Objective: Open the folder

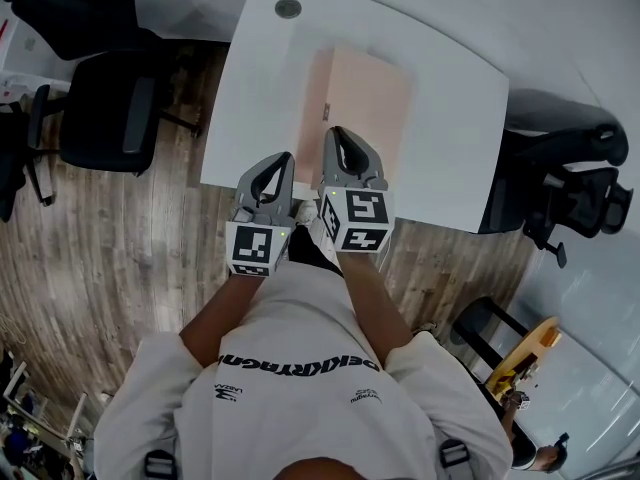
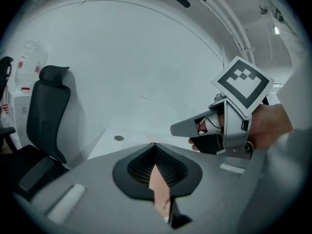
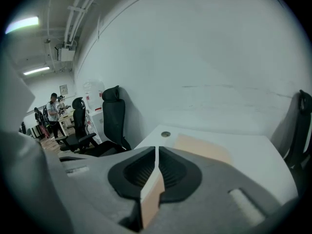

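A closed peach-coloured folder lies flat on the white table. In the right gripper view the folder sits just beyond the jaws. My right gripper hovers over the folder's near left corner, shut with nothing between its jaws. My left gripper is beside it, a little nearer to me and left of the folder, over the table's front edge, also shut and empty. The left gripper view shows the right gripper to its right, held by a hand. The left gripper's jaw tips meet.
A round cable grommet sits at the table's far left. Black office chairs stand left and right of the table. A white wall rises behind the table. Wooden floor lies around it.
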The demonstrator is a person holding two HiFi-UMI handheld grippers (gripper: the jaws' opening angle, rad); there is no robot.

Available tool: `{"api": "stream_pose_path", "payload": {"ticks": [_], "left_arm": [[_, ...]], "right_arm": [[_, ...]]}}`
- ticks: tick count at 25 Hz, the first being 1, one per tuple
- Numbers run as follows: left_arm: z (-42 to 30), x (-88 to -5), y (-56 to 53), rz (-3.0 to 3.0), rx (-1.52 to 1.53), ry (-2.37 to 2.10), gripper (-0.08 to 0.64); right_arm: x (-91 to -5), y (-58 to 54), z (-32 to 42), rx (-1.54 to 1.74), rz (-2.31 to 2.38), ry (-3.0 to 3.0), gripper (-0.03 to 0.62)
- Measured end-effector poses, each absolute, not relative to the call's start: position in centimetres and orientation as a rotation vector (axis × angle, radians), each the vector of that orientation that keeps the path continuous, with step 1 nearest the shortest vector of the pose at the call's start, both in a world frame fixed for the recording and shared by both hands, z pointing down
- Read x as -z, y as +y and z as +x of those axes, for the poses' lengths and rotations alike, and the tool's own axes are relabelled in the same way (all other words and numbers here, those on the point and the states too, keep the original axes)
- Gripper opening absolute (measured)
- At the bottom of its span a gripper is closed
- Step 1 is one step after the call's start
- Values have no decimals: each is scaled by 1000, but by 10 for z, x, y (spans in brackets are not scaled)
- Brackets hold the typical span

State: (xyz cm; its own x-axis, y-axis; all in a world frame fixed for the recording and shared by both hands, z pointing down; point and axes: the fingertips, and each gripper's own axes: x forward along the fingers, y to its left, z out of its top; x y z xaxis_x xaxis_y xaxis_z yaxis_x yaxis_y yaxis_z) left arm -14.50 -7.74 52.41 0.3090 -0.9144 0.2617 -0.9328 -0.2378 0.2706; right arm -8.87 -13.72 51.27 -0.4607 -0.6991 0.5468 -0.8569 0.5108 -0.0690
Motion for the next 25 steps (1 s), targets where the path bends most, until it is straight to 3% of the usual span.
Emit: {"api": "stream_pose_path", "payload": {"ticks": [15,25], "left_arm": [[-156,-547,-79,2147,-54,-1652,-9],[-162,-556,-78,2135,-55,-1637,-9]], "right_arm": [[-566,-152,-99,-590,1232,-2067,118],[-593,-162,-98,-563,1250,-1915,147]]}}
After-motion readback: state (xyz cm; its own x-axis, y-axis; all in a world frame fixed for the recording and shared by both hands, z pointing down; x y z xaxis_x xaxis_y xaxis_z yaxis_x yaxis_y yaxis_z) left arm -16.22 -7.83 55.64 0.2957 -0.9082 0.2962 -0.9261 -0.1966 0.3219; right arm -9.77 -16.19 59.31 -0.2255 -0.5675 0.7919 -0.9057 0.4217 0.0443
